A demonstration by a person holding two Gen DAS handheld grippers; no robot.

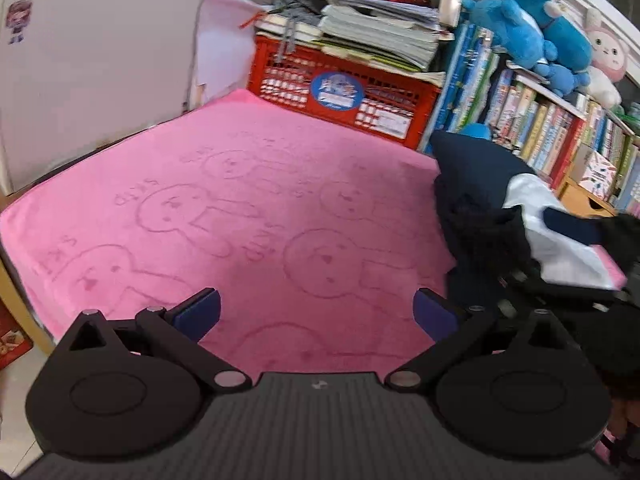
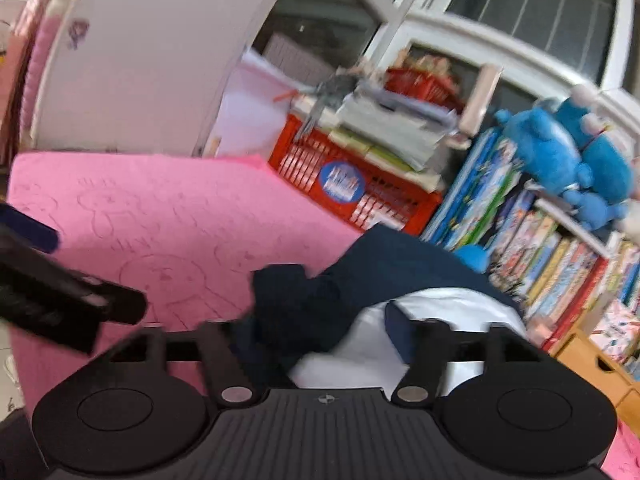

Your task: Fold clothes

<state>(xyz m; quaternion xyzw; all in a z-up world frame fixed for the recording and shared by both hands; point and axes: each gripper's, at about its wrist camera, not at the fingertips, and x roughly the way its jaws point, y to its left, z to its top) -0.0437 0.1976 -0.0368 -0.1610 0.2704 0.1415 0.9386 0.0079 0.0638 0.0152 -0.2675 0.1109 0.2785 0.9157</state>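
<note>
Left claw: the left claw (image 1: 316, 314) hangs over the pink blanket (image 1: 240, 208) with its blue pads (image 1: 200, 314) wide apart and nothing between them.
Right claw: the right claw (image 2: 316, 332) stands released, jaws spread, directly above the clothes (image 2: 320, 300); the picture is blurred, and no pad visibly presses on the cloth.
Clothes: a crumpled dark navy and white heap, lying on the blanket to the right of the left claw and just under and ahead of the right one.
Between the claws: in the right wrist view the left claw shows at the left edge, apart from the heap.
Beyond the clothes: a red crate (image 1: 340, 92) with stacked books on top, a bookshelf (image 1: 560, 136) and blue plush toys (image 1: 532, 32).
Left side: a white panel (image 1: 100, 60).
</note>
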